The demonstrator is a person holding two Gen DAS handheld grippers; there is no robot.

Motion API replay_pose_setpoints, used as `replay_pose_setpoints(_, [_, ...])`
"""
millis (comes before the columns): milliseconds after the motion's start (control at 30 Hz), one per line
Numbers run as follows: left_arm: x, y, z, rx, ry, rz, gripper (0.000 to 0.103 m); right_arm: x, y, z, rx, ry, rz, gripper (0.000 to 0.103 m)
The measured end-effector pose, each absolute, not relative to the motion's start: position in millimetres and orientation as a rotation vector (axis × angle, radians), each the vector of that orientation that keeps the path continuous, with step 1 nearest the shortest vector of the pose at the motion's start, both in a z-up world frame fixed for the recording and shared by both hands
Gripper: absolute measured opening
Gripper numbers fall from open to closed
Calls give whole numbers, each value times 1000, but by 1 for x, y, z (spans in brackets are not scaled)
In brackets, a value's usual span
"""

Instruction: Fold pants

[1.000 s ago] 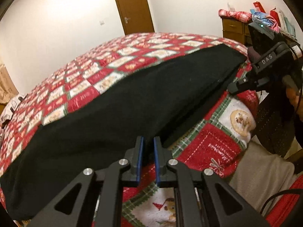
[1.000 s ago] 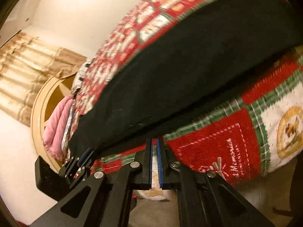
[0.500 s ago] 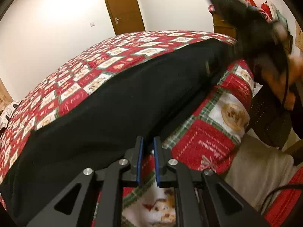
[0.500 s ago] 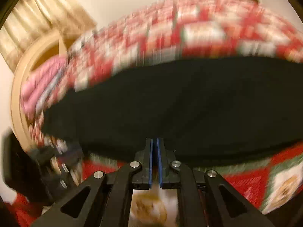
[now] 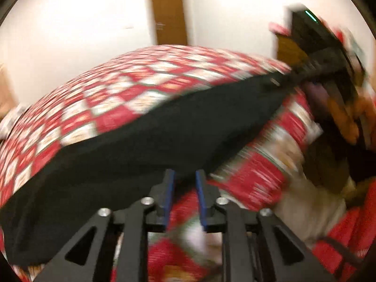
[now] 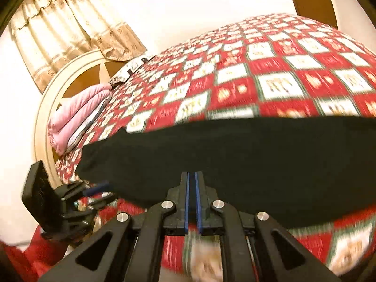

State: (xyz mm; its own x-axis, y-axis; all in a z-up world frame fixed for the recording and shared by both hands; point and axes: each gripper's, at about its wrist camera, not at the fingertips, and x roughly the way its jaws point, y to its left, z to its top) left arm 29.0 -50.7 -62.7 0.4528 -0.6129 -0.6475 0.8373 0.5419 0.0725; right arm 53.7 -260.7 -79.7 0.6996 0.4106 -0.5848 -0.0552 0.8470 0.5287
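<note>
The black pants (image 5: 145, 145) lie folded lengthwise in a long strip along the near edge of the bed; they also show in the right wrist view (image 6: 235, 159). My left gripper (image 5: 184, 176) has its jaws parted a little, with the tips at the pants' near edge and nothing between them. My right gripper (image 6: 192, 176) is shut and empty, its tips at the pants' near edge. In the left wrist view the right gripper (image 5: 291, 75) sits at the far right end of the pants. In the right wrist view the left gripper (image 6: 98, 186) sits at their left end.
A red, white and green Christmas quilt (image 6: 270, 70) covers the bed. A pink pillow (image 6: 77, 115) and a round headboard (image 6: 47, 108) are at the left end. A brown door (image 5: 168, 11) and a cluttered wooden dresser (image 5: 289, 47) stand beyond the bed.
My right gripper has swung up from below the bed edge to level with the pants. My left gripper's jaws have parted slightly. Both views are motion-blurred.
</note>
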Motion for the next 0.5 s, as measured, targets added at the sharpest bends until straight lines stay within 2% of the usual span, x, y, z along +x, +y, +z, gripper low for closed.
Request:
replay_pose_setpoints(33, [42, -42, -59, 362, 613, -873, 38, 64, -253, -84, 479, 760, 259, 5])
replay_pose_setpoints(67, [55, -33, -56, 316, 617, -815, 42, 72, -247, -89, 463, 772, 260, 5])
replay_pose_setpoints(167, [85, -17, -56, 264, 626, -676, 42, 84, -208, -124, 460, 907, 344, 6])
replay_pose_setpoints(233, [100, -12, -66, 298, 632, -577, 43, 64, -188, -132, 398, 845, 314, 6])
replay_pose_setpoints(333, [124, 3, -88, 318, 685, -448, 45, 50, -185, -134, 408, 860, 330, 6])
replay_pose_setpoints(367, [131, 10, -93, 282, 696, -434, 57, 50, -191, -136, 456, 875, 341, 6])
replay_pose_setpoints(433, [138, 25, -95, 175, 709, -412, 68, 49, -202, -139, 563, 914, 389, 6])
replay_pose_setpoints(500, [139, 26, -94, 159, 714, -386, 69, 47, -209, -136, 609, 942, 423, 6])
